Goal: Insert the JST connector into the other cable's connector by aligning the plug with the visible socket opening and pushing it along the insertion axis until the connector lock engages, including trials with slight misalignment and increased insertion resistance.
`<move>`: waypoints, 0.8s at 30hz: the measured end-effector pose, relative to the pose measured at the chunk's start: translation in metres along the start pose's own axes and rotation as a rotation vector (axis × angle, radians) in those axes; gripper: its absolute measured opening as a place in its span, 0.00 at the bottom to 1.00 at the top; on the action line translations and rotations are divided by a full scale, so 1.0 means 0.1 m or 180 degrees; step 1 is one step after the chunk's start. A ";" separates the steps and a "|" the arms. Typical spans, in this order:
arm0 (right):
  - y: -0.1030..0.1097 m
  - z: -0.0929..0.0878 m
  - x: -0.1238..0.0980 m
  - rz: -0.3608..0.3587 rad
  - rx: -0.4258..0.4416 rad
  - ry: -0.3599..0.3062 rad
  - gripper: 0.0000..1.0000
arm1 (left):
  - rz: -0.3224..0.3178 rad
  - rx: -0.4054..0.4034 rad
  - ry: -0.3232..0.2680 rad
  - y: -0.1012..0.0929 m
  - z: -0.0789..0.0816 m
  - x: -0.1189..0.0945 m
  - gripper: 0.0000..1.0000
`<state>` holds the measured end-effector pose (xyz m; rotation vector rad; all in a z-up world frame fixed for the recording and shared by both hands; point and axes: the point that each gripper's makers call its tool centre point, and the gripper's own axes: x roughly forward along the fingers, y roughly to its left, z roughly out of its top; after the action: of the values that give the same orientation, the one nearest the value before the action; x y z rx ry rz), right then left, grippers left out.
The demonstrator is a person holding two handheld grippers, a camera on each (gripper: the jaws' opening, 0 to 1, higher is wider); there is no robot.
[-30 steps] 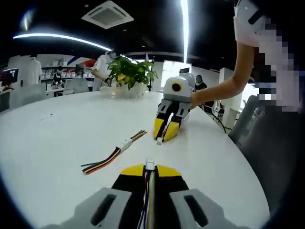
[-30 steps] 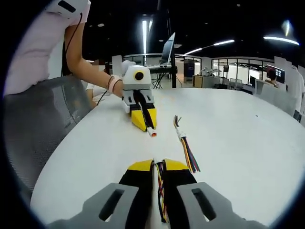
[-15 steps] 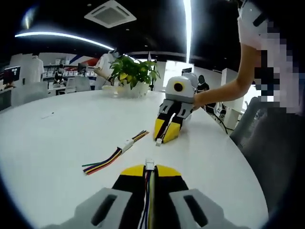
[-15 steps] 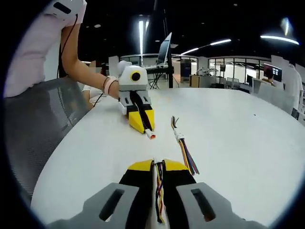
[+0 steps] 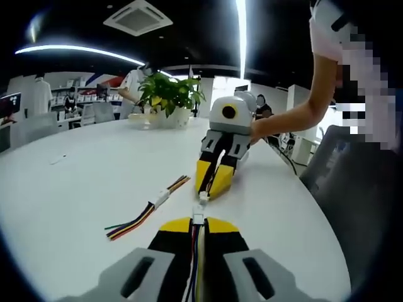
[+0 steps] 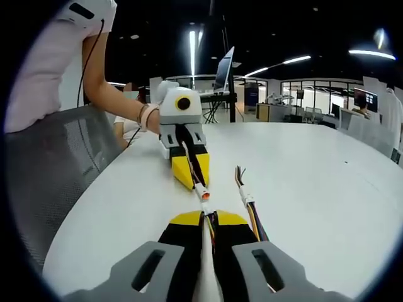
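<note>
Both grippers [image 5: 198, 221] [image 6: 208, 217] pinch their cables, plug [image 6: 203, 192] and socket [image 5: 198, 218] nearly touching above the table [image 5: 75, 182]; a slight tilt now could jam the entry before the lock clicks.

You have nothing legible to go on here: no words, brand marks, numbers or signs can be made out in the left gripper view or the right gripper view. Whatever hangs on the far walls ahead of your claws is too small and blurred to read.
</note>
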<state>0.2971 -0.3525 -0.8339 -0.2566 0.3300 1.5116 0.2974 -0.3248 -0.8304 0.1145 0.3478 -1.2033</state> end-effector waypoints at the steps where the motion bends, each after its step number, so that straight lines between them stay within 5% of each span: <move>1: 0.00 0.00 0.01 0.0002 0.0000 -0.0006 0.03 | -0.0021 0.0008 0.0005 -0.01 0.01 0.00 0.00; 24: 0.00 0.04 0.01 -0.0005 0.0032 -0.0017 0.03 | -0.0140 0.0073 0.0118 -0.04 0.00 0.06 0.00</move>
<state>0.2970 -0.3498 -0.8305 -0.2447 0.3329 1.5084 0.2953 -0.3315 -0.8318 0.1498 0.3709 -1.2502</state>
